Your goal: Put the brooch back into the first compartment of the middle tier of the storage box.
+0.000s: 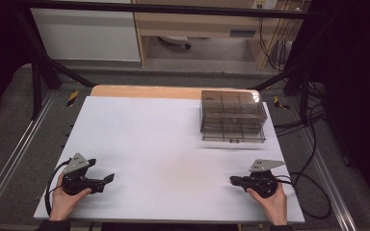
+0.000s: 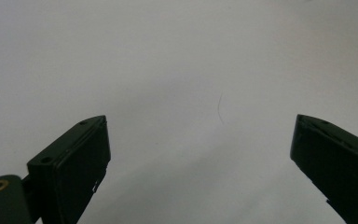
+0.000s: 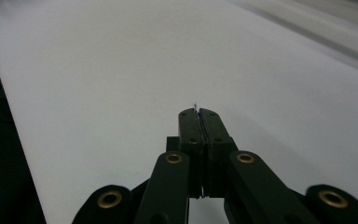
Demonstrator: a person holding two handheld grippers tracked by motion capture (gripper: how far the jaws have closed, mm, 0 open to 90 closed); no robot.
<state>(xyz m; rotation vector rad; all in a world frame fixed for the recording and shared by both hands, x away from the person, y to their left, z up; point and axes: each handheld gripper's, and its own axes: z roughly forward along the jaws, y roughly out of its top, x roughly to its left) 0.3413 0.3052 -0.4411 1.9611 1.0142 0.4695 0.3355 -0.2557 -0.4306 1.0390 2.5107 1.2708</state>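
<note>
Left tool [image 1: 110, 178]: near-left on white table [image 1: 164, 144], jaws spread, empty. Right tool [image 1: 232, 180]: near-right, jaws pressed together, empty. Clear drawer organiser [image 1: 232, 117]: far-right, long axis left-right, closer to right tool.

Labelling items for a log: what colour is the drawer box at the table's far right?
Smoky grey and see-through drawer box, clearest in the high view.

Left gripper [image 1: 109, 178] & right gripper [image 1: 234, 180] rest near table [image 1: 164, 139] front; clear drawer box [image 1: 232, 117] far right.
</note>
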